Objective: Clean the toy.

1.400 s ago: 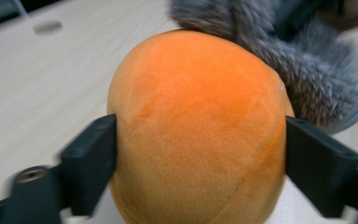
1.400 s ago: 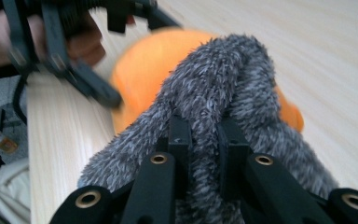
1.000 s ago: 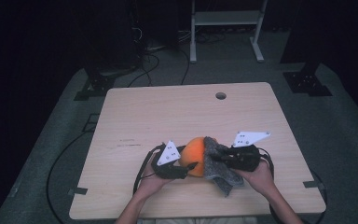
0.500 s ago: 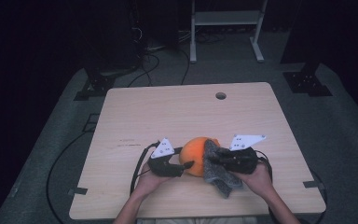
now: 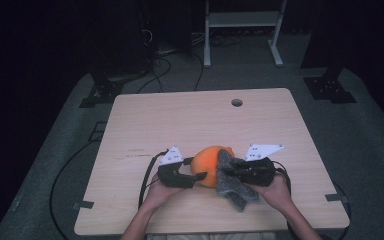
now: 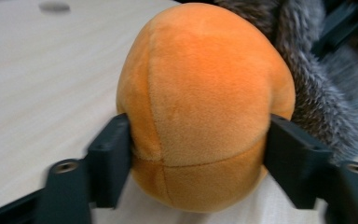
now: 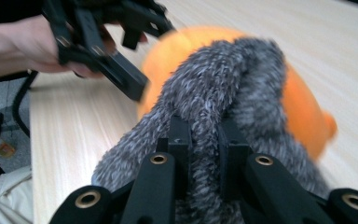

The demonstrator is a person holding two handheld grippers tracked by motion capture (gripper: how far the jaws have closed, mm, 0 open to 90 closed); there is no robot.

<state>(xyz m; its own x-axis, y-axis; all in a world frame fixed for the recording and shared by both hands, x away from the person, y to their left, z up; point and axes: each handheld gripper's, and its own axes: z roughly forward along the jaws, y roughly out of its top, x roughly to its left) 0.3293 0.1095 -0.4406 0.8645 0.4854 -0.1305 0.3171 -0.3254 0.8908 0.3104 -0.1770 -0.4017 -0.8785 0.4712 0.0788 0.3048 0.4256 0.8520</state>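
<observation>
An orange plush ball point(image 5: 207, 163) sits near the front of the wooden table point(image 5: 180, 120). A grey fuzzy cloth point(image 5: 231, 182) is draped over its right side and trails toward the table's front. My left gripper point(image 5: 198, 176) clamps the orange plush ball point(image 6: 200, 107) from the left, one jaw pressed against each flank. My right gripper point(image 5: 228, 173) comes in from the right and is shut on a fold of the grey fuzzy cloth point(image 7: 214, 112), with the ball point(image 7: 303, 112) behind it. In the right gripper view my left gripper point(image 7: 140, 91) appears blurred at upper left.
A round cable hole point(image 5: 237, 102) is in the table's far side. Black cables point(image 5: 145, 185) trail off the front left edge. A white metal frame point(image 5: 240, 30) and dark stands point(image 5: 330, 85) rise from the carpet beyond the table.
Both hands with the ball and cloth have drifted slightly toward the table's front. The cloth now lies more over the ball's right side.
</observation>
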